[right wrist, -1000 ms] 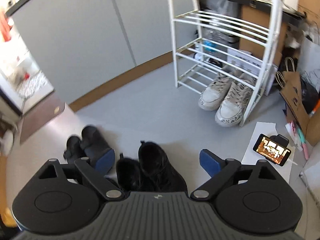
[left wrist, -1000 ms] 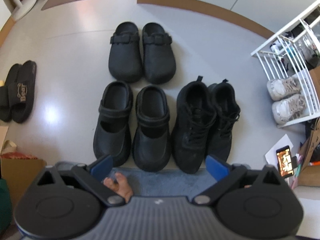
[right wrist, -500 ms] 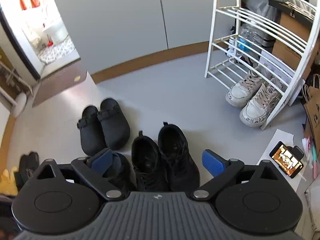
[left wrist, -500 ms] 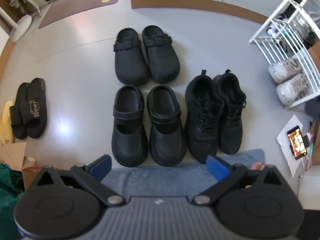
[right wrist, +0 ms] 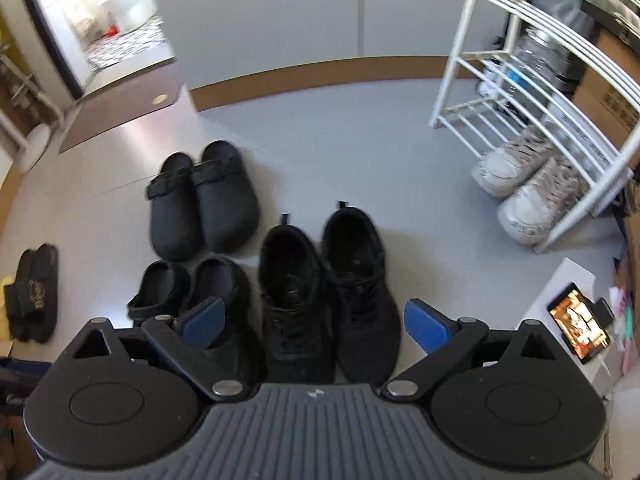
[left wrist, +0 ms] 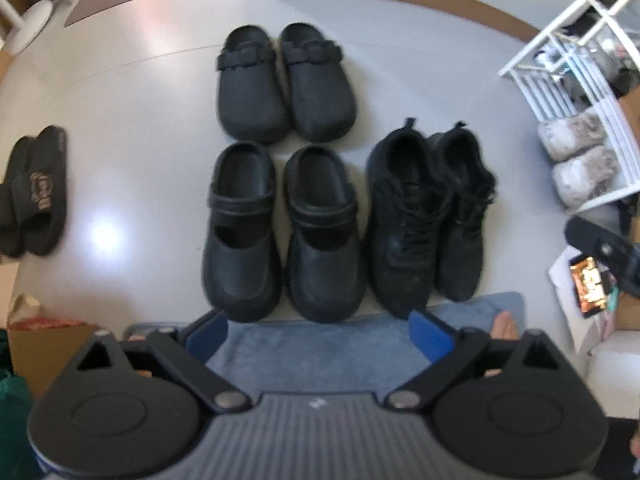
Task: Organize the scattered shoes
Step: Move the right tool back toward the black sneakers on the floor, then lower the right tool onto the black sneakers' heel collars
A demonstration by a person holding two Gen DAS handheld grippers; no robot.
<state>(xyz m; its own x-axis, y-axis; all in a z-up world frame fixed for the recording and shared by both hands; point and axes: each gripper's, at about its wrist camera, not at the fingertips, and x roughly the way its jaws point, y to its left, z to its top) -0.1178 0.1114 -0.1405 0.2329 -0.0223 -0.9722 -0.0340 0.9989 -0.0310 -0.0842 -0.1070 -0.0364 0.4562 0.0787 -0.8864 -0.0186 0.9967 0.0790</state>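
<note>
Three black pairs stand side by side on the grey floor: strapped clogs (left wrist: 284, 80) farthest, slingback clogs (left wrist: 280, 232) nearer, and lace-up sneakers (left wrist: 428, 216) to their right. From the right wrist I see the same strapped clogs (right wrist: 204, 200), slingback clogs (right wrist: 192, 296) and sneakers (right wrist: 328, 292). My left gripper (left wrist: 318, 334) hangs open over a blue mat (left wrist: 320, 344), holding nothing. My right gripper (right wrist: 314, 322) is open above the sneakers' toes, apart from them. Black slides (left wrist: 34, 192) lie far left.
A white wire shoe rack (right wrist: 532, 92) at the right holds pale sneakers (right wrist: 524, 184) on its lowest shelf. A phone (right wrist: 576, 328) lies on paper at the right. A cardboard box (left wrist: 40, 340) sits at the left. A person's toes (left wrist: 506, 326) rest on the mat.
Both grippers stay open. The left view has shifted slightly, keeping the three pairs centred. The right view has swung left and down, bringing all the pairs and the slides into sight.
</note>
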